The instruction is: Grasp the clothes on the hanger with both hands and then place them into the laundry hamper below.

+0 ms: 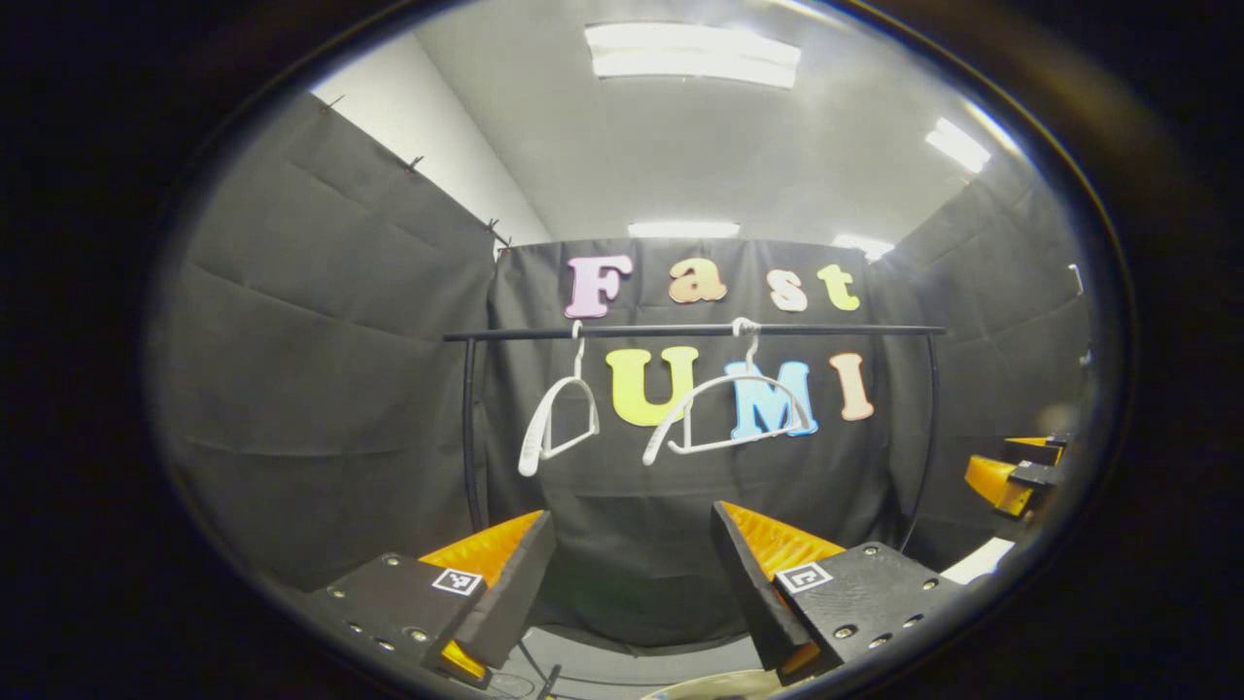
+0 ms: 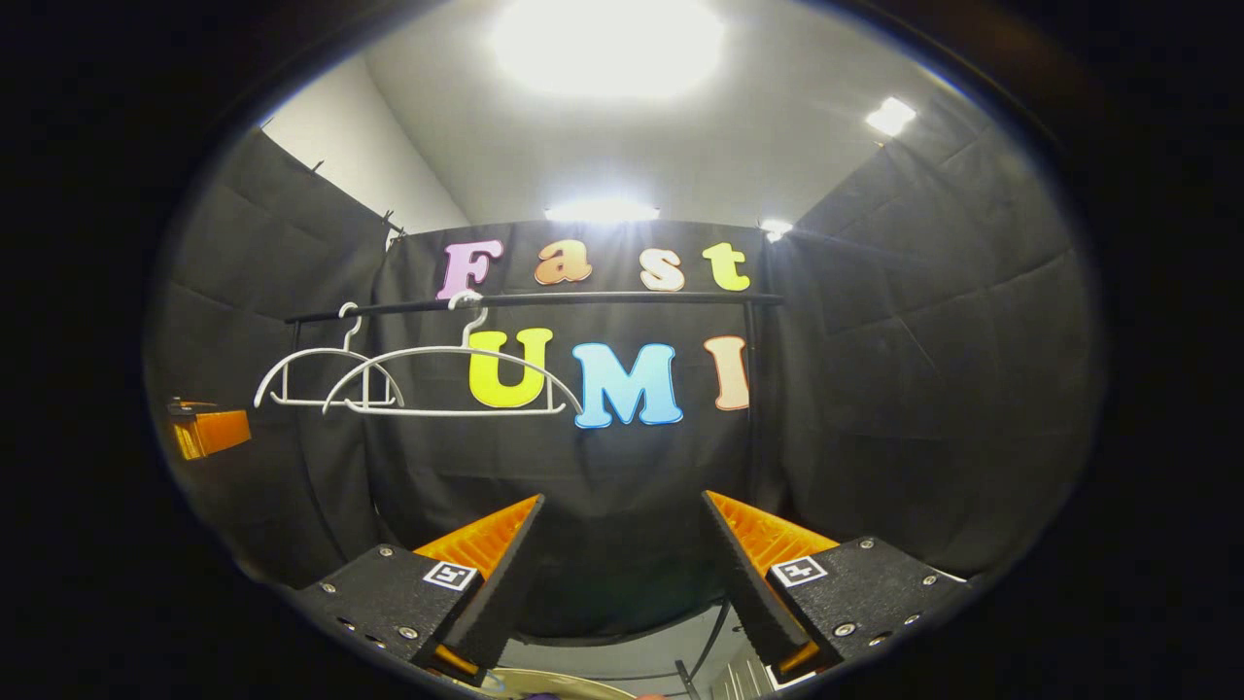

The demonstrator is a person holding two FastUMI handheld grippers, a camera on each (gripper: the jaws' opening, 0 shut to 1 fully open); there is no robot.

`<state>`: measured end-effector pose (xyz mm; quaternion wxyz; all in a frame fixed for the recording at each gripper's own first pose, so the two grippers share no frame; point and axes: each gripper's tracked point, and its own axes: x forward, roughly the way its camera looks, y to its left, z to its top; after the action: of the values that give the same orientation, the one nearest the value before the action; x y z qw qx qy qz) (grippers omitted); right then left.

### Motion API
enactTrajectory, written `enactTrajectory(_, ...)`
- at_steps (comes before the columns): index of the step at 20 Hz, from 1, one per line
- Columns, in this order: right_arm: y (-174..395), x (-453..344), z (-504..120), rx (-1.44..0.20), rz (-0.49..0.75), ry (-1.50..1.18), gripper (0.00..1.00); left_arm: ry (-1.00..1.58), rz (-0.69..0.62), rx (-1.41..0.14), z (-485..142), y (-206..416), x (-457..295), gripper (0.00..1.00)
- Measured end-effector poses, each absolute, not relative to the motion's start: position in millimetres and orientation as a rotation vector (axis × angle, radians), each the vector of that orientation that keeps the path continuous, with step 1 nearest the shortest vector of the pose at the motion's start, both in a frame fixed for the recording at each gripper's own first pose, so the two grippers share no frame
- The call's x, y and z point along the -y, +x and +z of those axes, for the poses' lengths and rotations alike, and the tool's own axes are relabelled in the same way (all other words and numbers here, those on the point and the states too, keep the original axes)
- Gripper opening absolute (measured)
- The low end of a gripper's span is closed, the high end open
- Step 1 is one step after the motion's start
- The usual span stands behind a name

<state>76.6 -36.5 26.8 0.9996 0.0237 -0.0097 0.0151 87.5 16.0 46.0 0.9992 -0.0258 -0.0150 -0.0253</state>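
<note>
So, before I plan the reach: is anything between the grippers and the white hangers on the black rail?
Nothing visible does. The left gripper and right gripper face the two bare white plastic hangers on the black metal rail across open space.

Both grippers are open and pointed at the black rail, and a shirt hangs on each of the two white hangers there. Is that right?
Not quite: the two white hangers on the black rail are bare, with no shirt on either, as the right gripper view shows. The rest holds: the left gripper and the right gripper are both open and face the rail.
</note>
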Motion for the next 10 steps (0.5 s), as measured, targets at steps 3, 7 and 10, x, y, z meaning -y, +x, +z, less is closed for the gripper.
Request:
enactTrajectory(3, 75, 36, 28, 0.022, 0.028, 0.049, 0.94, -0.044, -0.048, 0.035, 48, 87, -17, 0.99)
enactTrajectory(7, 70, 38, 31, 0.028, 0.029, 0.045, 0.94, -0.041, -0.047, 0.043, 52, 81, -16, 0.99)
enactTrajectory(10, 65, 32, 33, 0.034, 0.028, 0.043, 0.94, -0.039, -0.045, 0.045, 51, 79, -14, 0.94)
